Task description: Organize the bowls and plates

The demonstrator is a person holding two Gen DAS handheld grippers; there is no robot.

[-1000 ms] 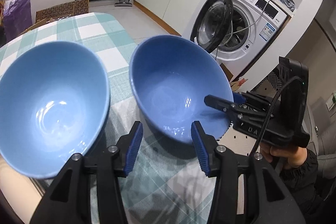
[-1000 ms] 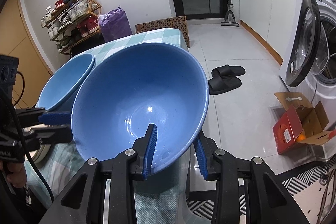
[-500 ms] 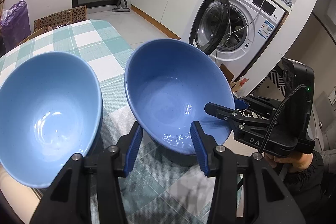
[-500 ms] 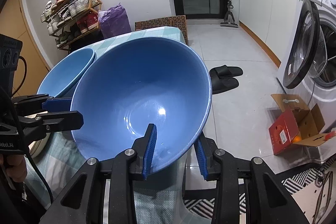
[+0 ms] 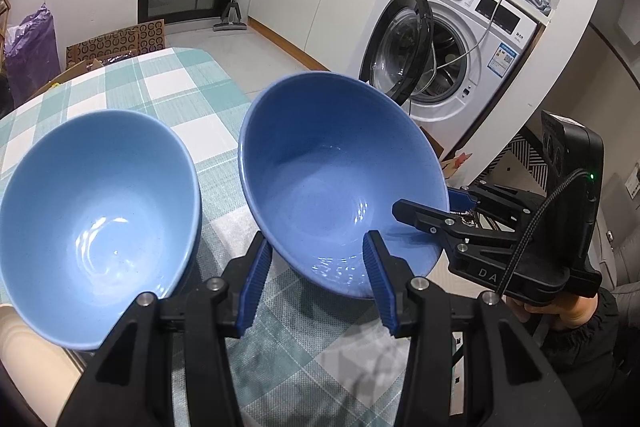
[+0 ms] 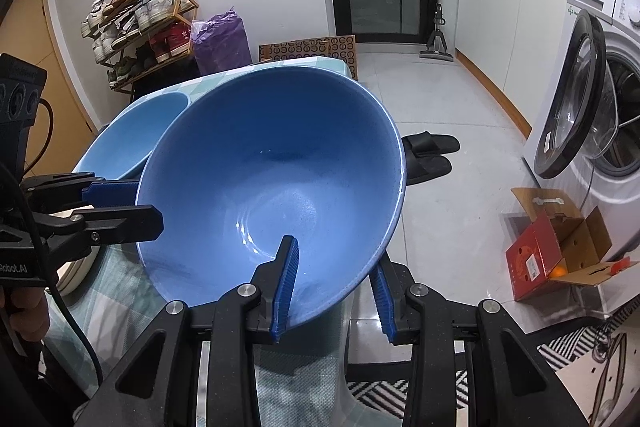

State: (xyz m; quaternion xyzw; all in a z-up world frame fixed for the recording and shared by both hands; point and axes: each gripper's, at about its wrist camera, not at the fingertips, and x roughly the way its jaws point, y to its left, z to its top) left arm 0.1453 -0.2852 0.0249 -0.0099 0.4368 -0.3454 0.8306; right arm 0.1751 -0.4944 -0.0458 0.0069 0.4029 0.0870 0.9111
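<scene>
A dark blue bowl (image 5: 332,179) (image 6: 272,167) hangs tilted over the checked table (image 5: 180,87). My right gripper (image 6: 332,255) (image 5: 424,201) is shut on its rim, one finger inside and one outside. My left gripper (image 5: 316,239) (image 6: 148,205) stands open. The bowl's opposite rim reaches into the gap between its fingers, and the pads do not visibly press on it. A light blue bowl (image 5: 92,211) (image 6: 136,135) sits on the table to the left, apart from both grippers, over a cream plate edge (image 5: 20,331).
The table ends just beyond the dark bowl. Past it on the floor are a washing machine with its door open (image 5: 404,47) (image 6: 580,95), black slippers (image 6: 428,151) and a red cardboard box (image 6: 552,255). A shoe rack (image 6: 140,15) stands by the far wall.
My left gripper has closed in on the dark blue bowl until its fingers straddle the rim. The right gripper keeps its hold, and the bowl has barely shifted.
</scene>
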